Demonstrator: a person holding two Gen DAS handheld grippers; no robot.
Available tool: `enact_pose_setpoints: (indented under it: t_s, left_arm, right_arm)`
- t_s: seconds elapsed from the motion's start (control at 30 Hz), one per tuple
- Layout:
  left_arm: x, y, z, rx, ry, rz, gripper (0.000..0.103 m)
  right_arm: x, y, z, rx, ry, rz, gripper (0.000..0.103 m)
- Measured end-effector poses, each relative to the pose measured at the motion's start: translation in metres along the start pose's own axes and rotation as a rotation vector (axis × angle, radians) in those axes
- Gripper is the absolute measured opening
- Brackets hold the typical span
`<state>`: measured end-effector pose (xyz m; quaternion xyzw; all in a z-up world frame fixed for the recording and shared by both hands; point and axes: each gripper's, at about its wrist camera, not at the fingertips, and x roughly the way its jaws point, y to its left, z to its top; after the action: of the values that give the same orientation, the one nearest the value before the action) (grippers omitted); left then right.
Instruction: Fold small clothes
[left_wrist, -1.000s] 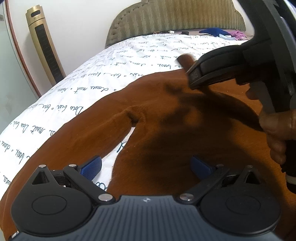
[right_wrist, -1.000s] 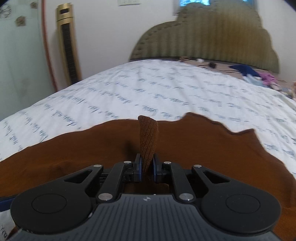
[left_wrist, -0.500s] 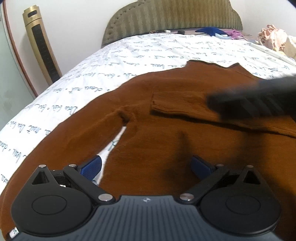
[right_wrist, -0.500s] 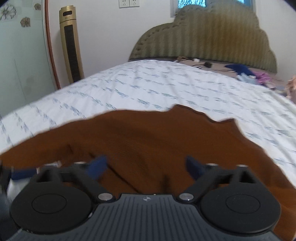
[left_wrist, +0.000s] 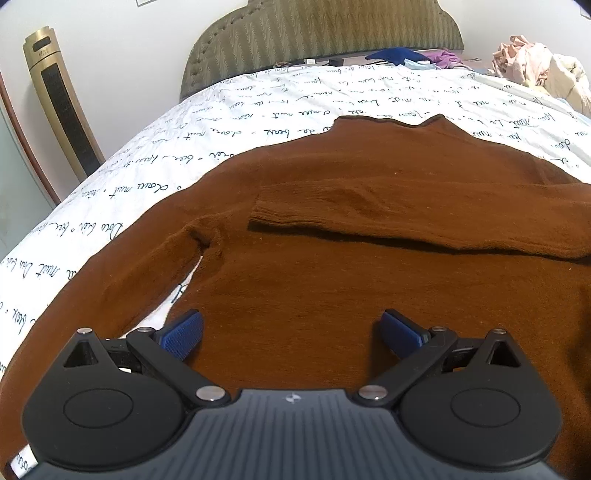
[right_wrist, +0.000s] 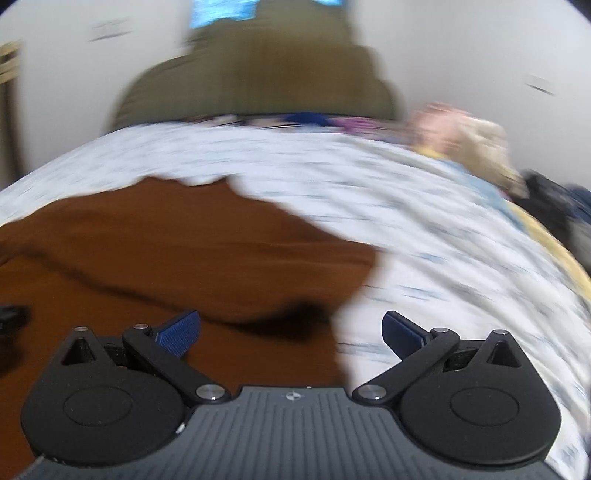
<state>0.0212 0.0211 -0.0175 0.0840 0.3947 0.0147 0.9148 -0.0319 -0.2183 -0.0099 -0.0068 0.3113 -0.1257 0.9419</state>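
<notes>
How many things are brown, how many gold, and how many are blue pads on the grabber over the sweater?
Brown: 1, the sweater
Gold: 1, the tower fan
Blue pads on the left gripper: 2
Total: 4

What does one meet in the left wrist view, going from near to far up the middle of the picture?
left gripper → brown sweater body → folded sleeve → collar → printed bedsheet → headboard.

wall (left_wrist: 129, 55): white | headboard (left_wrist: 317, 33): olive, padded | tower fan (left_wrist: 62, 107): gold
</notes>
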Motion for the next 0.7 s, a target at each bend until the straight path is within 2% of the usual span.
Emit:
enact_pose_setpoints:
  t_s: [0.07, 0.27, 0.53, 0.7]
  left_arm:
    - [-0.001, -0.003, 0.0, -0.004, 0.002, -0.008, 0.103]
    - [-0.005, -0.01, 0.0, 0.002, 0.004, -0.009, 0.103]
    - [-0.012, -0.026, 0.001, 0.03, -0.011, -0.022, 0.103]
    - [-0.01, -0.037, 0.0, 0.06, 0.001, -0.042, 0.103]
  right_arm:
    - [0.01, -0.021, -0.007, 0.034, 0.05, -0.049, 0.103]
    - [0.028, -0.054, -0.028, 0.127, 0.083, -0.069, 0.103]
    - [0.032, -0.05, -0.039, 0.137, 0.055, -0.1, 0.103]
    - [0.035, -0.054, -0.039, 0.16, 0.058, -0.079, 0.103]
